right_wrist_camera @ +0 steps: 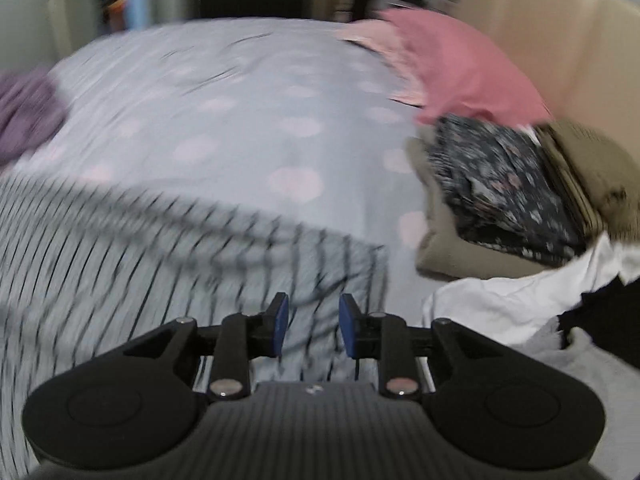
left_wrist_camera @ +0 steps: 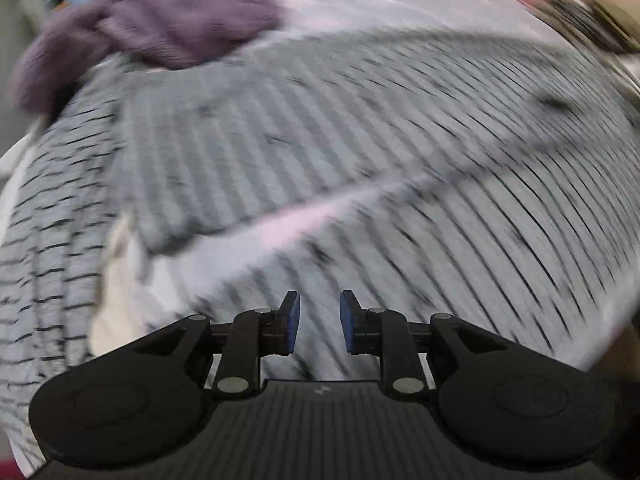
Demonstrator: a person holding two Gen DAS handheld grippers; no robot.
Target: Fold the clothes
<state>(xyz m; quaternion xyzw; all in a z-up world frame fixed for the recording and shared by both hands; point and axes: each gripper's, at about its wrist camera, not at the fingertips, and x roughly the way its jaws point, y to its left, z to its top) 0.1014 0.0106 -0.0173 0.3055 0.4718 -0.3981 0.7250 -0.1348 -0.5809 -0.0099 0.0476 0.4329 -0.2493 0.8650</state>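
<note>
A white garment with thin black stripes lies spread over the bed, one part folded across itself. My left gripper hangs above it, open, with nothing between its blue pads. In the right wrist view the same striped garment fills the lower left. My right gripper hovers over the garment's right edge, open and empty. Both views are blurred.
The bed sheet is pale blue with pink dots. A purple garment lies at the far left. On the right sit a pink garment, a dark floral piece on beige cloth, and loose white clothing.
</note>
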